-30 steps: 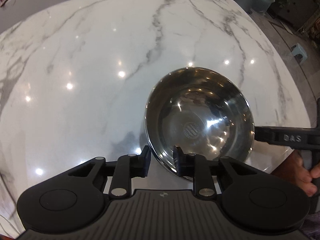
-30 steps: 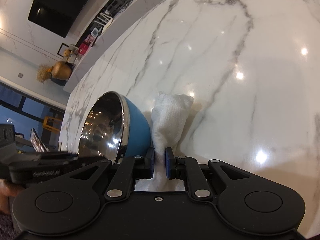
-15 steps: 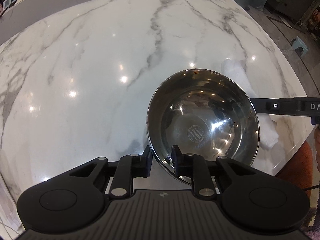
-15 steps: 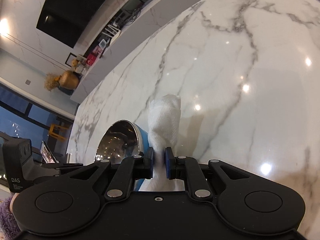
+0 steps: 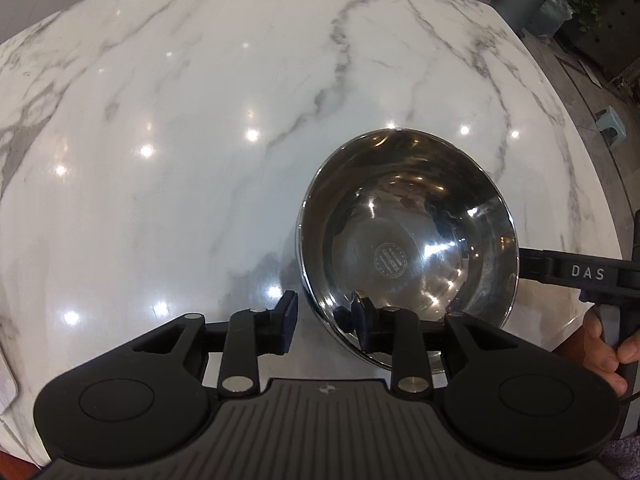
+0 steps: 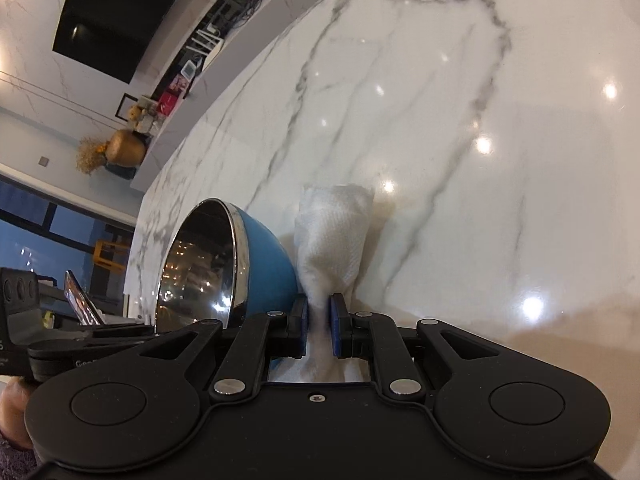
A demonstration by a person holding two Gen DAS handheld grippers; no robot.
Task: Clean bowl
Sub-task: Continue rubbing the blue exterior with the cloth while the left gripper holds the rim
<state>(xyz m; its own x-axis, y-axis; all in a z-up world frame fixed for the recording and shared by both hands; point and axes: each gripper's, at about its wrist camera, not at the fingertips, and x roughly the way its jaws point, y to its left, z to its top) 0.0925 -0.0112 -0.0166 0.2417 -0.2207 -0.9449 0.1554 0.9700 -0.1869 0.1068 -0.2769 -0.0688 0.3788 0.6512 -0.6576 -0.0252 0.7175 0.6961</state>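
Note:
A steel bowl (image 5: 408,240) with a shiny inside and a blue outside (image 6: 262,264) sits on the white marble table. My left gripper (image 5: 324,324) is open; its right finger is inside the near rim and its left finger outside, apart from the wall. My right gripper (image 6: 318,324) is shut on a white paper towel (image 6: 334,232), whose free end sticks up beside the bowl's blue outer wall. In the left wrist view the right gripper's black body (image 5: 580,272) shows just behind the bowl's right rim; the towel is hidden there.
The marble table (image 5: 200,120) spreads wide to the left and far side; its right edge (image 5: 592,184) runs close past the bowl. A hand (image 5: 604,352) holds the right gripper's handle at the table's near right corner. Bins and a stool stand on the floor beyond.
My left gripper's fingers have spread apart and let go of the bowl's near rim. The right gripper with the towel dropped back low behind the bowl's right side.

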